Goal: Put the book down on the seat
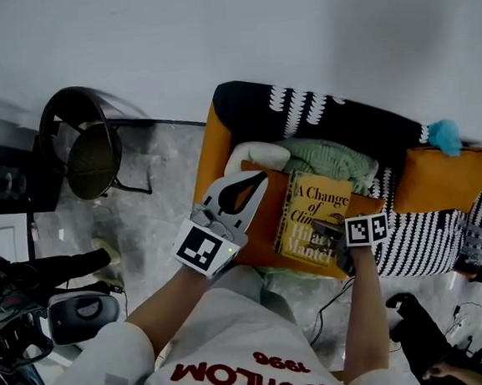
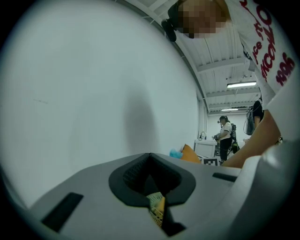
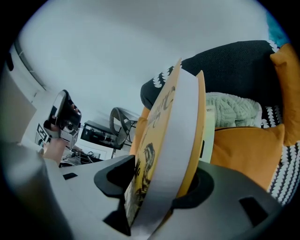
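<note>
1 book [image 1: 315, 219] on seat [image 1: 266, 227], right gripper [image 3: 158, 194] fingers apart around it, left gripper [image 1: 245, 189] fingers together.

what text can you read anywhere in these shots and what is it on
"A Change" and, below it, "Clim…": the title on the yellow cover of the book; the rest of it is hidden.
"Hilar… Mantel": the same cover, lower down, partly covered.
"…CKHOLM 1996": red print on the person's shirt, upside down in the head view, with its start cut off.
Nothing else is readable.
</note>
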